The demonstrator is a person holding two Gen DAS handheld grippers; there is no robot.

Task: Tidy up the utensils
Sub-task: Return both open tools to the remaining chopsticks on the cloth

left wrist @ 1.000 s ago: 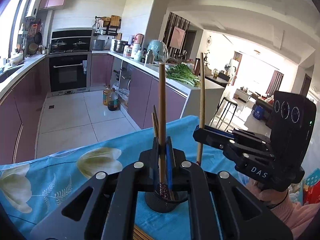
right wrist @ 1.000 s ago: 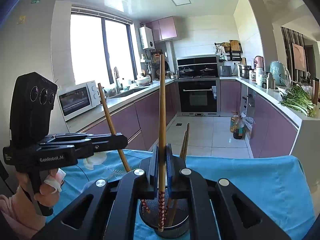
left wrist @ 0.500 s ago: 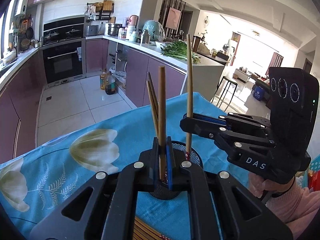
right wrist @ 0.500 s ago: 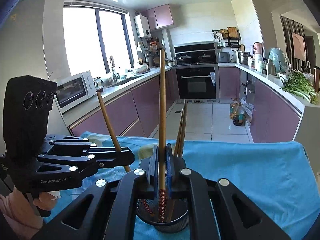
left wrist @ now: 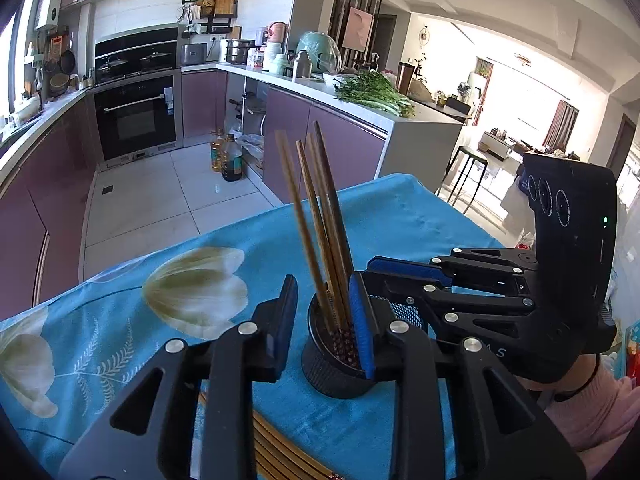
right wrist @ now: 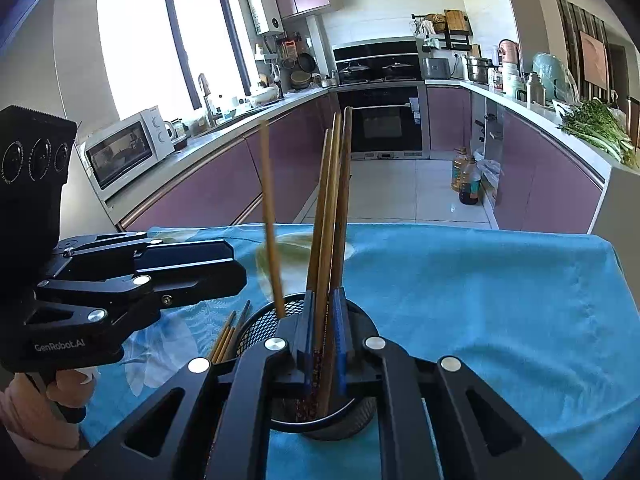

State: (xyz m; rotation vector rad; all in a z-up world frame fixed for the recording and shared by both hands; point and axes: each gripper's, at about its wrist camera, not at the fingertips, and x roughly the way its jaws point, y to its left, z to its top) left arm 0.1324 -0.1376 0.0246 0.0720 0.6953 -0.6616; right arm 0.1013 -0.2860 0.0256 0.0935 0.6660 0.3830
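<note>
lowered over the mesh holder (left wrist: pixel 340 360), left gripper (left wrist: pixel 324 312) just spread, chopstick (left wrist: pixel 298 216) dropping free; right gripper (right wrist: pixel 323 332) barely parted around another chopstick (right wrist: pixel 340 216), best released straight down.

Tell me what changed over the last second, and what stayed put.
Both grippers came down over the mesh holder. The left gripper has just opened, dropping its chopstick into the holder. The right gripper has just begun opening, its chopstick between the jaws. Holder and blue cloth stayed put.
</note>
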